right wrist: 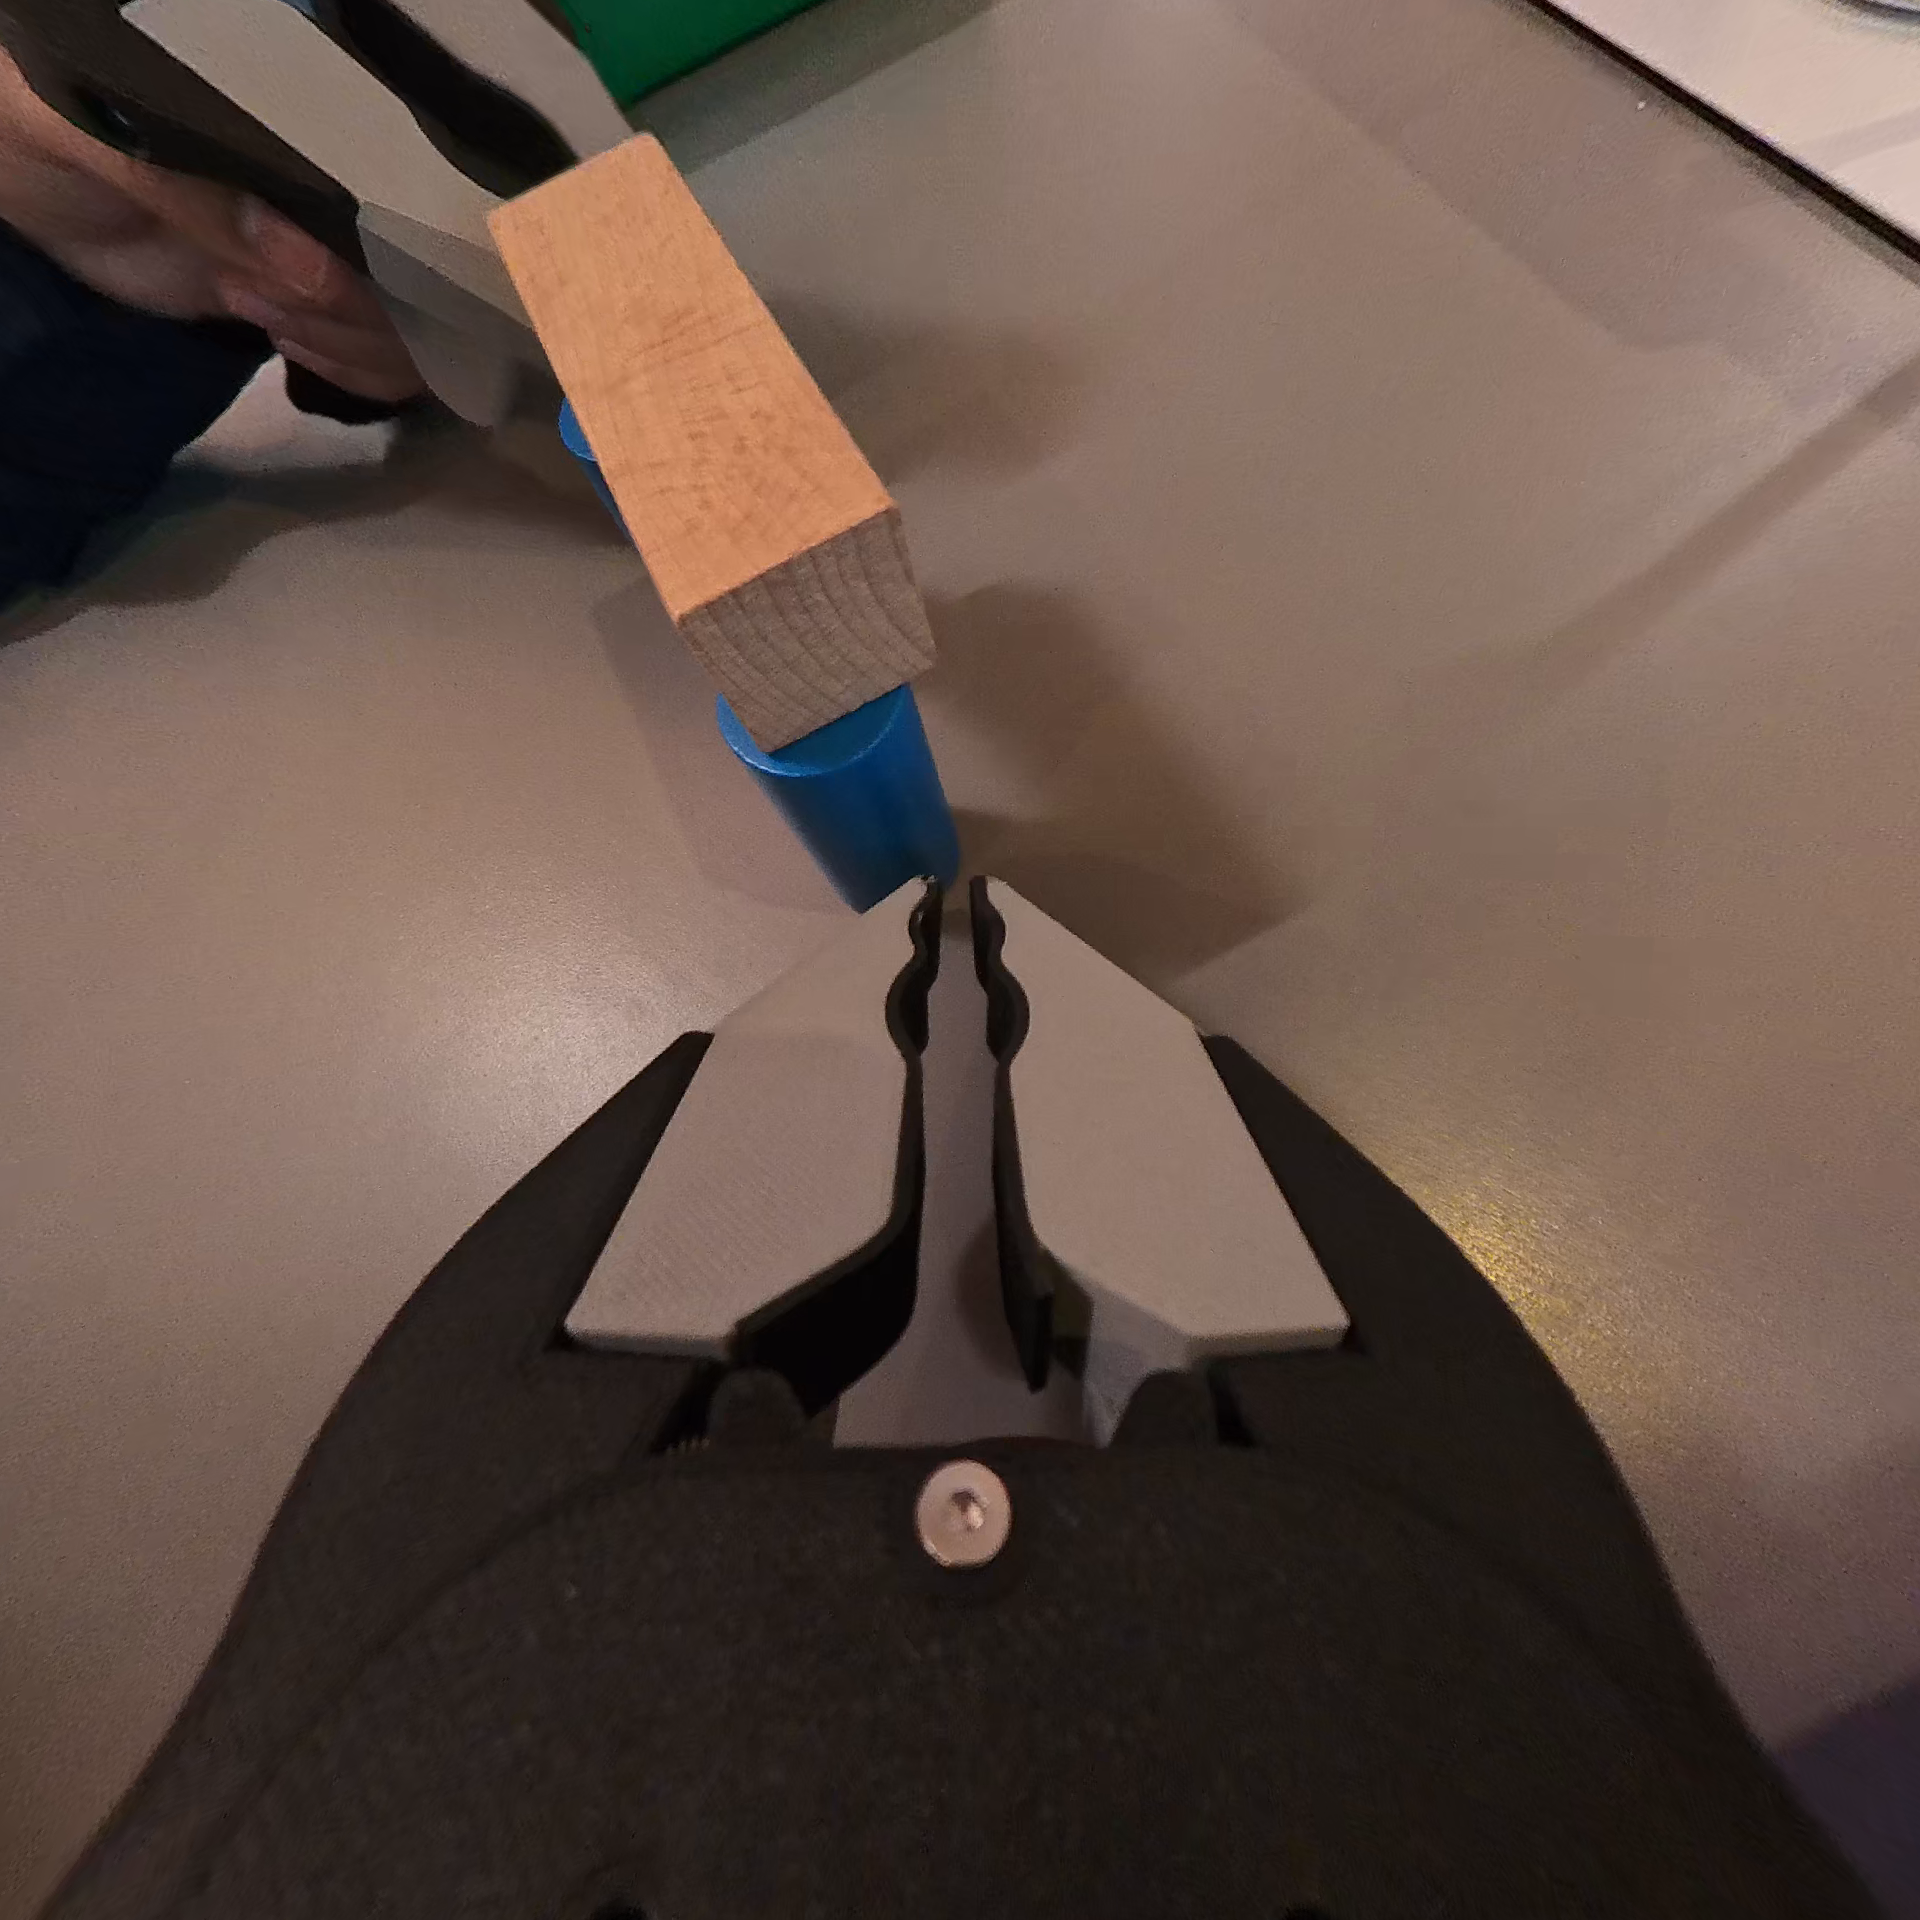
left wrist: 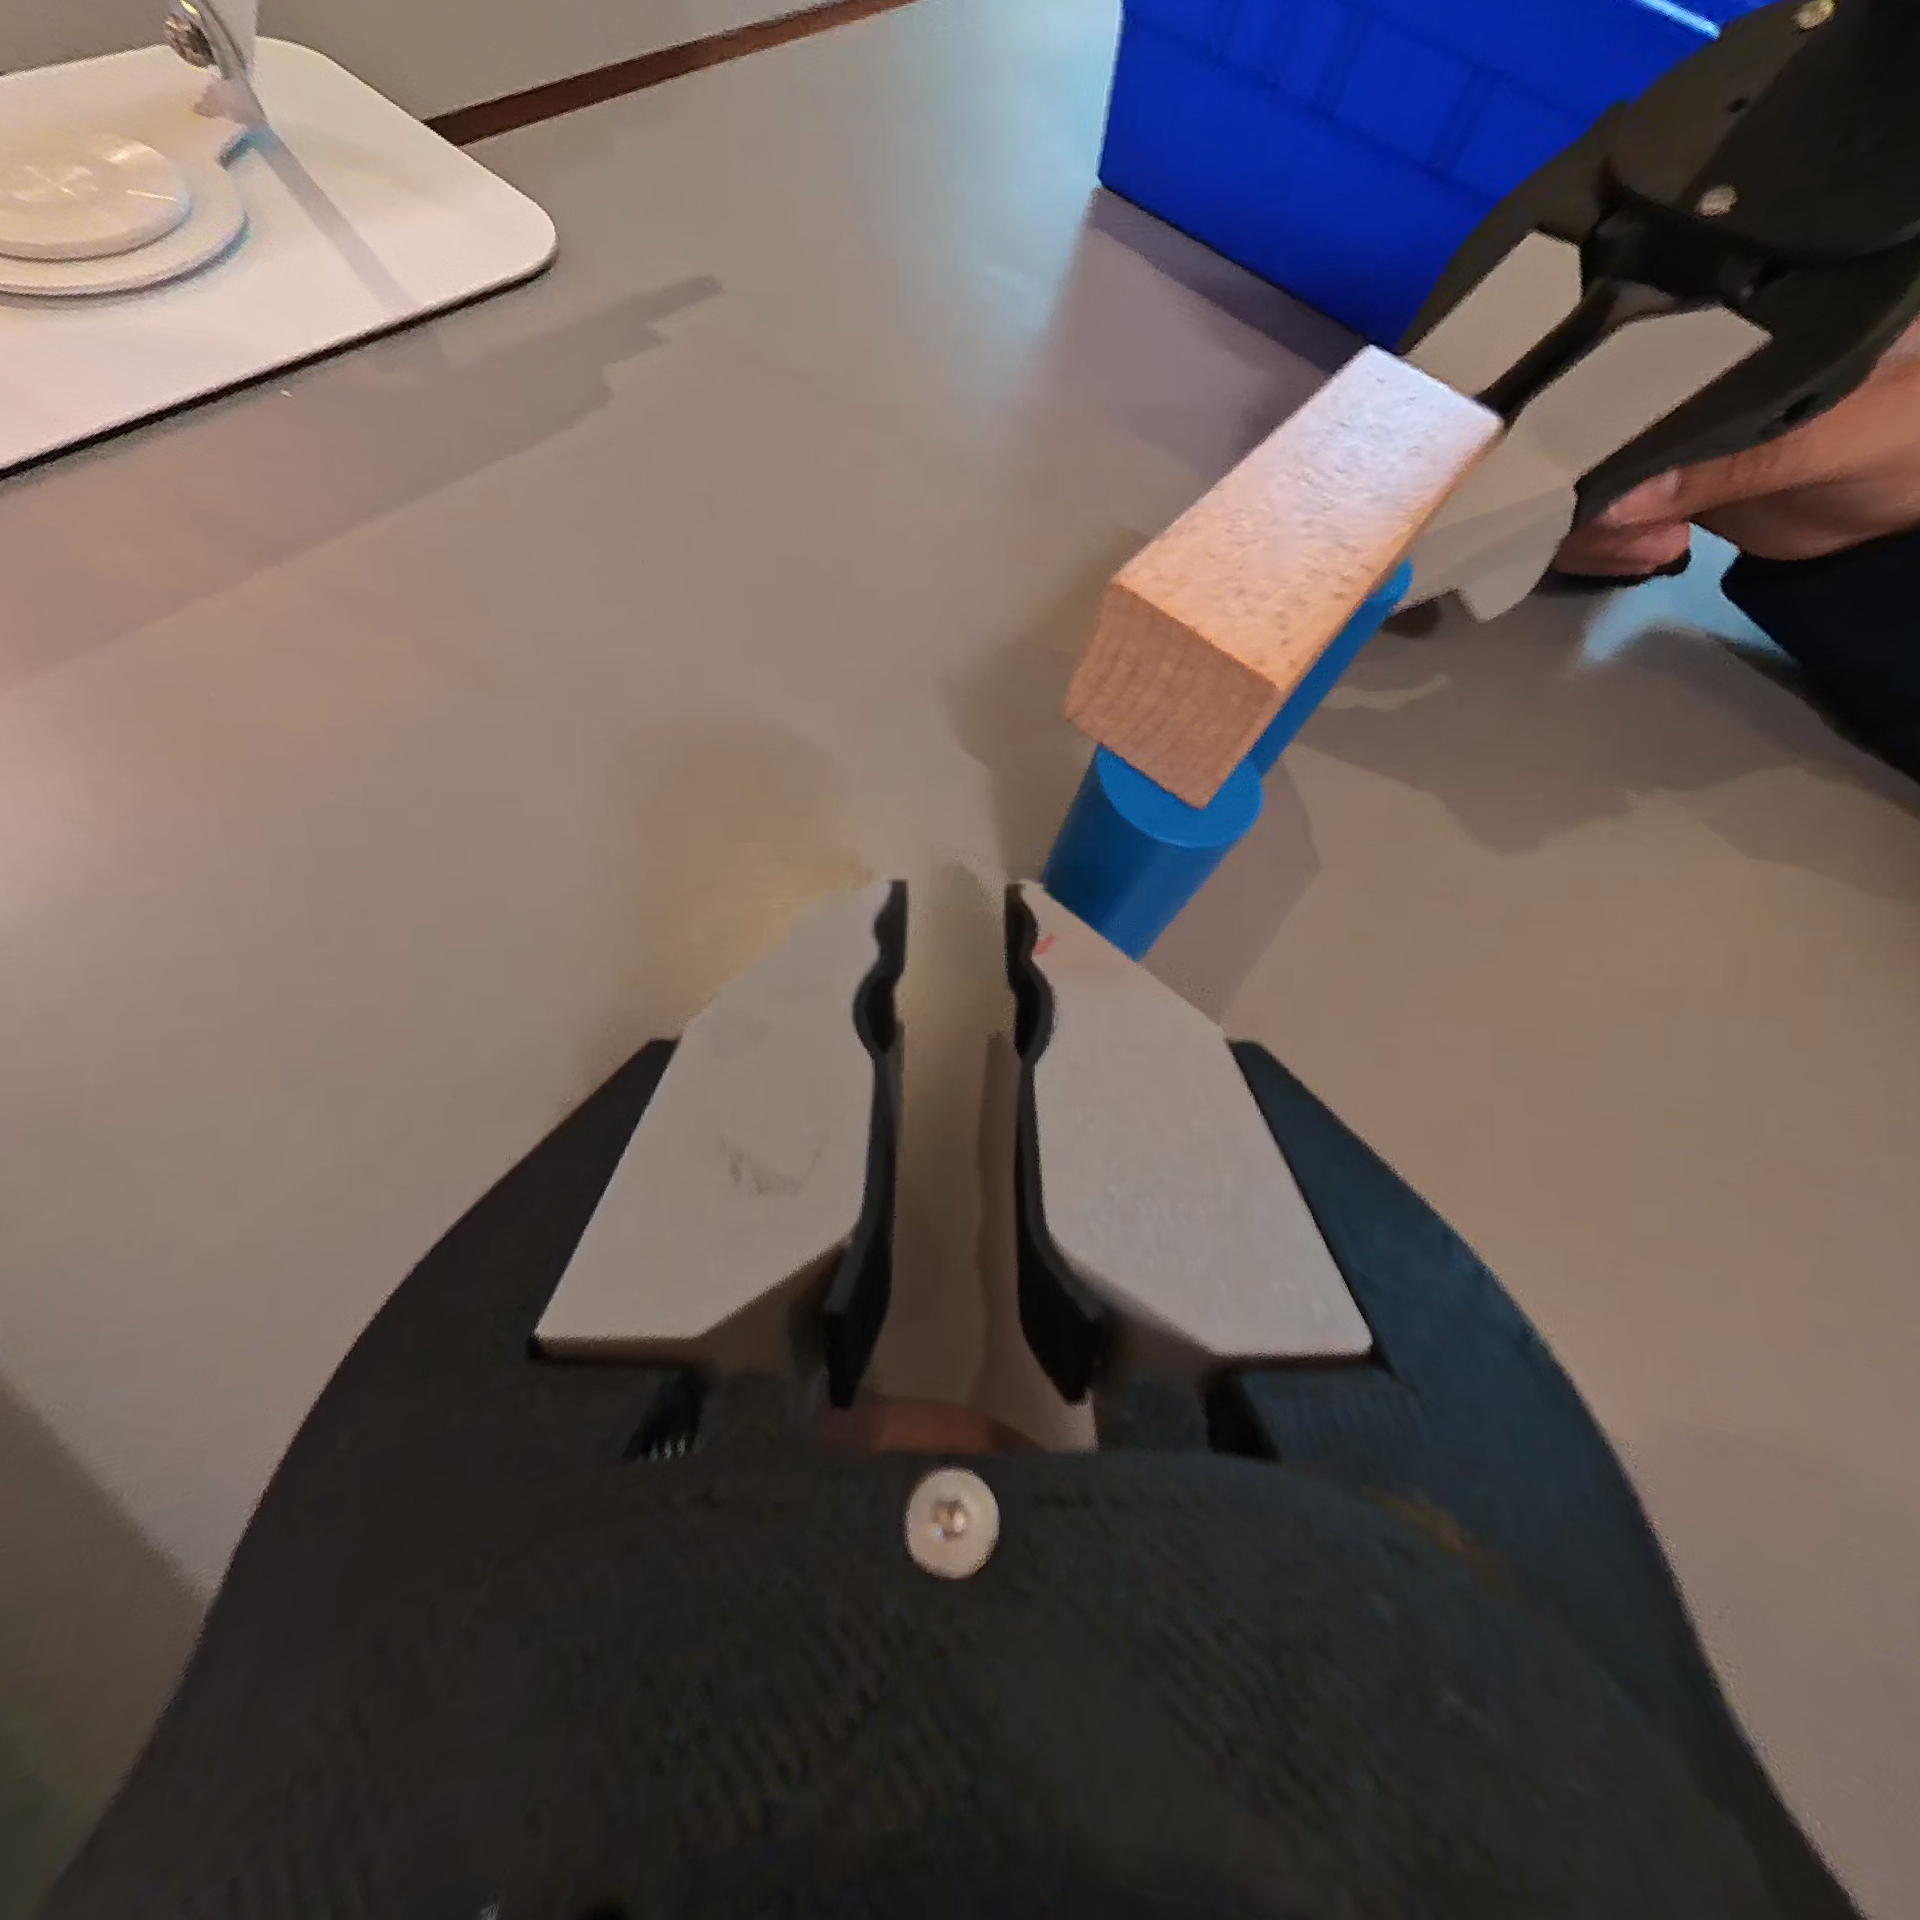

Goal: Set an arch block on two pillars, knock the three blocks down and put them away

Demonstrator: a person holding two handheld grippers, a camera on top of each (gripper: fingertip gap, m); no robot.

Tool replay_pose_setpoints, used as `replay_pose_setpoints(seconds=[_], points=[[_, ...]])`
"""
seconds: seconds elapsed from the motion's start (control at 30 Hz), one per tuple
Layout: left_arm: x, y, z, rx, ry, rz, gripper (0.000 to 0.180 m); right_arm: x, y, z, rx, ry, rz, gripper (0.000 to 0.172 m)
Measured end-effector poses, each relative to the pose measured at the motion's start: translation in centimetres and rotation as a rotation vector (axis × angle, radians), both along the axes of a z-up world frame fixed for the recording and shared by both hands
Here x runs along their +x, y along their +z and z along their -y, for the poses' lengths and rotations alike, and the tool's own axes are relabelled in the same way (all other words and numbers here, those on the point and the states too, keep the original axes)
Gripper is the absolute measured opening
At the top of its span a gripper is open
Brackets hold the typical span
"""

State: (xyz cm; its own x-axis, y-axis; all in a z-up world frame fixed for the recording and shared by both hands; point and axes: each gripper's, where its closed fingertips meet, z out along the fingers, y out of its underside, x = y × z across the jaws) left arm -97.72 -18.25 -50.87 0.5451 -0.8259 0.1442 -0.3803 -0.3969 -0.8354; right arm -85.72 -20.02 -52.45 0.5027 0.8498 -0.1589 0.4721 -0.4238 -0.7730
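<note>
Nearest the lens in the left wrist view, the left gripper (left wrist: pixel 956 894) hangs just above the grey tabletop (left wrist: pixel 520 727) with a narrow gap between its grey fingers and nothing in that gap; its right fingertip (left wrist: pixel 1039 914) stands just beside the base of a blue cylinder pillar (left wrist: pixel 1143 862), though whether they touch I cannot tell; in the right wrist view the right gripper (right wrist: pixel 954 885) is nearly clenched, only a sliver of tabletop showing between its black pads, and it grasps nothing; its left fingertip (right wrist: pixel 925 904) sits at the foot of the nearer blue pillar (right wrist: pixel 852 810); across the two pillars lies the natural-wood arch block (right wrist: pixel 686 416), seen from above and from its end grain, one end resting on the near pillar and the other on a second blue pillar (right wrist: pixel 582 447) that mostly hides beneath it; both pillars stand upright on the tabletop; each gripper shows at the far end of the structure in the other's view, close to the block's far end, held by a hand (left wrist: pixel 1766 488); toward the far edge of the tabletop sits a blue bin (left wrist: pixel 1351 156); at the far left corner rests a white flat stand base (left wrist: pixel 260 270) with a round white puck on it; a green box (right wrist: pixel 665 42) shows at the top of the right wrist view.
</note>
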Motion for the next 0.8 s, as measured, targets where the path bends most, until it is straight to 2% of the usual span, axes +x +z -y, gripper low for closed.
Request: replay_pose_setpoints(seconds=[0.1,0.4,0.5,0.8], points=[[-0.7,0.1,0.6,-0.012,-0.034,-0.005,0.008,0.0,0.1,-0.1,0.003,-0.003,-0.006,0.002],[1.2,-2.1,3.0,-0.078,-0.155,-0.074,0.01,-0.1,0.1,0.0,0.003,0.002,-0.001,0.002],[1.4,-2.1,2.7,-0.072,-0.136,-0.076,0.017,-0.1,0.0,0.0,0.001,0.001,-0.001,0.003],[1.6,-2.0,2.1,-0.063,-0.104,-0.076,0.019,-0.2,-0.2,0.1,-0.003,0.005,0.008,0.003]])
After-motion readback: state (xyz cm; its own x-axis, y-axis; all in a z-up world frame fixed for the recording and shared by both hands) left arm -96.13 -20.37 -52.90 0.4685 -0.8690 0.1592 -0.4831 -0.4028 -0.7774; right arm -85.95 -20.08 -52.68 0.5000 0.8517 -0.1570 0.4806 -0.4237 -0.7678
